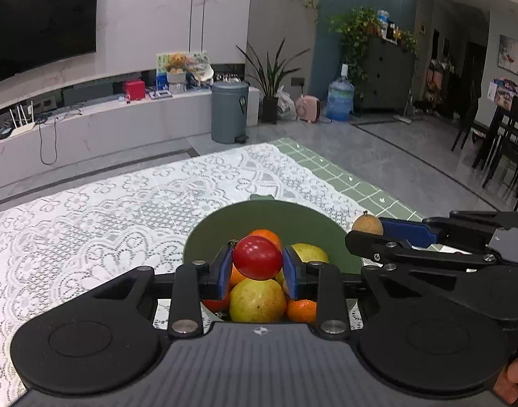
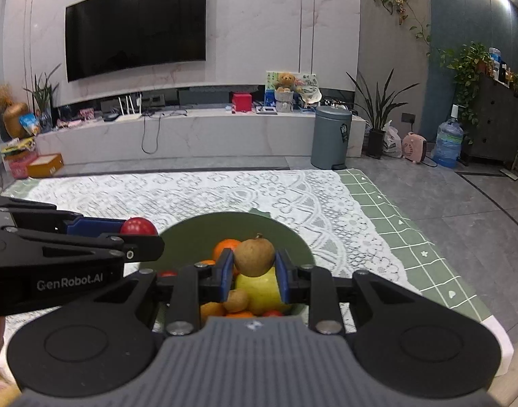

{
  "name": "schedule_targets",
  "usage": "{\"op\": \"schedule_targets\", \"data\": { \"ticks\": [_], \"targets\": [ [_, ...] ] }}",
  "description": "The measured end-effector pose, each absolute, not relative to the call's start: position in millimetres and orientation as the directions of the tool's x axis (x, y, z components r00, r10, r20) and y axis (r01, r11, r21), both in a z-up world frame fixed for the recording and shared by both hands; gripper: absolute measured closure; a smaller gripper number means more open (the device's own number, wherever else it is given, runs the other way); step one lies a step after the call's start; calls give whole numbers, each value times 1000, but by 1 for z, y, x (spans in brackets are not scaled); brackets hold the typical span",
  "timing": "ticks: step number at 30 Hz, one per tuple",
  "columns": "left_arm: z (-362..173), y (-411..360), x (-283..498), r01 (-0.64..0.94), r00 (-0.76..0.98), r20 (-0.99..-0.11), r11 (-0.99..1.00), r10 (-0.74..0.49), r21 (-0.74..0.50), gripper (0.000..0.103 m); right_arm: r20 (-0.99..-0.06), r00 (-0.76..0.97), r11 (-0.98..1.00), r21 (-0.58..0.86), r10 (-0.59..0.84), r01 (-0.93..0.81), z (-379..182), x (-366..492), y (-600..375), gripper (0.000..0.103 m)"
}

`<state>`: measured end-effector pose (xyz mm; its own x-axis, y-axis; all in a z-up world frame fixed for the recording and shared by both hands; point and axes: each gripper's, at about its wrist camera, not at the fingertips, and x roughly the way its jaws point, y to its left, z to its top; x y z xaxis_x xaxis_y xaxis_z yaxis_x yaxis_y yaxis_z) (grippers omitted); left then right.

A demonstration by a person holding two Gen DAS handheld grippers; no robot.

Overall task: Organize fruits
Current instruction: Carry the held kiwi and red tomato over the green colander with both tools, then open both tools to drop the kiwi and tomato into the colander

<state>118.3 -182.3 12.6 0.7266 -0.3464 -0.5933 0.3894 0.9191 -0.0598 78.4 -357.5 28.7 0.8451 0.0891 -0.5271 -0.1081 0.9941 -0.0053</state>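
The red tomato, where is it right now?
The tomato is pinched in the left gripper, just above the fruit in the green bowl; the right wrist view shows it left of the bowl.

Home living room: wall-mounted television (image 2: pixel 135 27) above long media shelf (image 2: pixel 197 135), potted plants (image 2: pixel 377 108), pedal bin (image 2: pixel 330 137), far-right dining chairs (image 1: pixel 503 142).

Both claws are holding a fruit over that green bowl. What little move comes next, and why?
Probably carry each fruit clear of the green bowl. The left gripper pinches a red fruit and the right gripper a brown fruit, both above the mixed pile, so sorting likely means setting them on the lace cloth.
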Motion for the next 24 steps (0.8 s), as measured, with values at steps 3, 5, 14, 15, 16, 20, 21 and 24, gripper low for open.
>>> {"op": "schedule_targets", "data": {
  "ticks": [3, 5, 14, 15, 16, 20, 21, 24],
  "targets": [
    [5, -187, 127, 401, 709, -614, 915, -346, -53, 68, -543, 836, 994, -28, 75, -107, 24, 88, -361, 80],
    [1, -190, 132, 411, 697, -626, 910, -349, -50, 68, -555, 829, 993, -42, 66, -107, 21, 94, -362, 80],
    [-17, -196, 148, 458, 643, -671, 887, -369, -49, 68, -611, 790, 987, -84, 58, -137, 4, 117, -363, 80],
    [-19, -196, 149, 460, 638, -676, 886, -369, -51, 68, -616, 785, 986, -87, 58, -141, 1, 119, -362, 80],
    [-21, -196, 151, 461, 631, -681, 886, -371, -55, 68, -622, 781, 986, -89, 57, -143, -1, 122, -362, 80],
    [-27, -195, 159, 466, 609, -696, 882, -380, -74, 68, -638, 768, 985, -92, 56, -148, -8, 129, -361, 80],
    [-29, -195, 160, 466, 606, -699, 882, -380, -75, 68, -642, 764, 984, -92, 56, -150, -10, 130, -361, 80],
    [-34, -195, 164, 464, 599, -706, 882, -378, -78, 68, -654, 754, 984, -94, 55, -153, -14, 133, -359, 80]
  ]
}}
